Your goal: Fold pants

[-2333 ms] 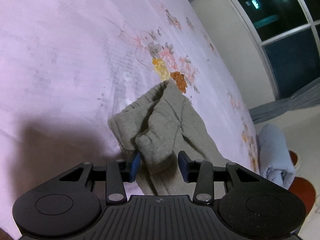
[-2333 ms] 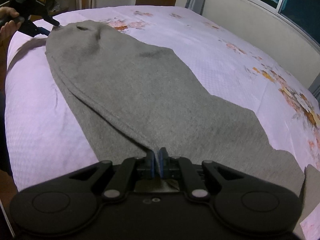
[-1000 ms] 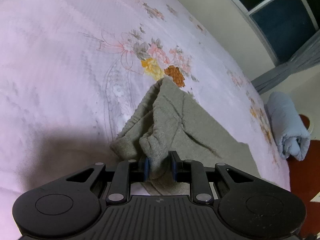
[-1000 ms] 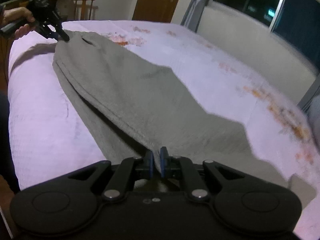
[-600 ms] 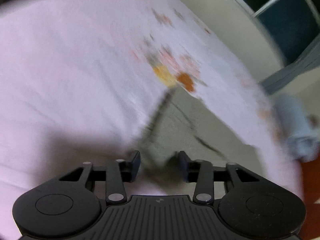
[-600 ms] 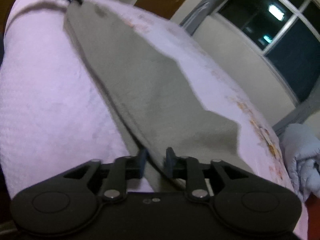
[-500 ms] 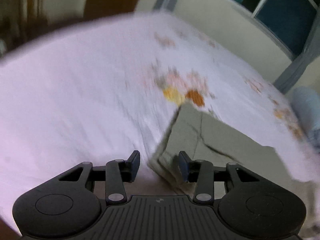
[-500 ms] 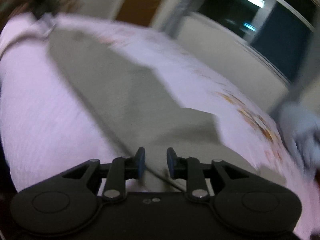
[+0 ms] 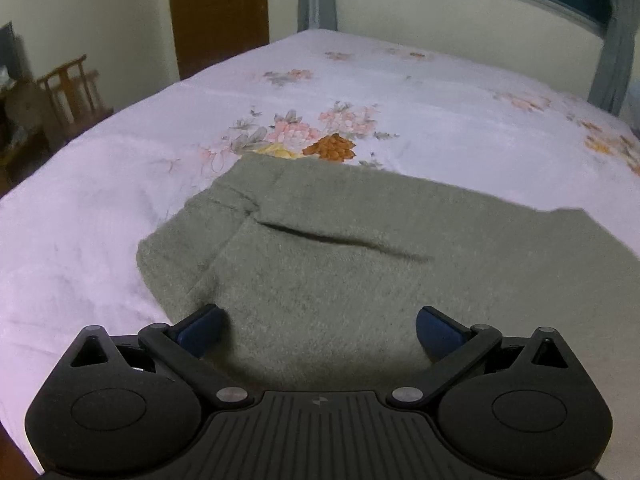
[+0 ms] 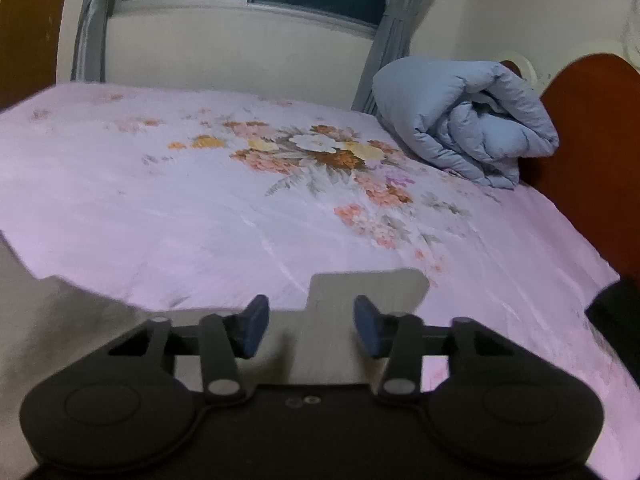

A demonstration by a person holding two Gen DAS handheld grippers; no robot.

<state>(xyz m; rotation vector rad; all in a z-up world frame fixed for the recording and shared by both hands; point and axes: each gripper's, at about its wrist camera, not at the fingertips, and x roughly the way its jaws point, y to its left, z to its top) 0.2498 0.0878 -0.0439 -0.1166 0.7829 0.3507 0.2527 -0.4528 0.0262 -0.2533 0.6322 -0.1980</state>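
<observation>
The grey pants (image 9: pixel 360 248) lie flat on the pink floral bedsheet (image 9: pixel 100 200), waistband end with a pocket slit in the left wrist view. My left gripper (image 9: pixel 318 326) is wide open and empty, just above the near part of the waist. In the right wrist view the leg end (image 10: pixel 364 292) of the pants lies flat under my right gripper (image 10: pixel 308 326), which is open and empty, its fingers either side of the cuff. More grey cloth (image 10: pixel 48 320) spreads to the left.
A rolled blue quilt (image 10: pixel 464 120) lies at the head of the bed against a red-brown headboard (image 10: pixel 592 128). A window with grey curtains (image 10: pixel 384 40) is behind the bed. A wooden chair (image 9: pixel 72 88) and a brown door (image 9: pixel 218 12) stand past the far side.
Both grippers have opened and let go of the pants. The pants, earlier held up and stretched between them, now lie flat on the bed. Both cameras swung to new angles.
</observation>
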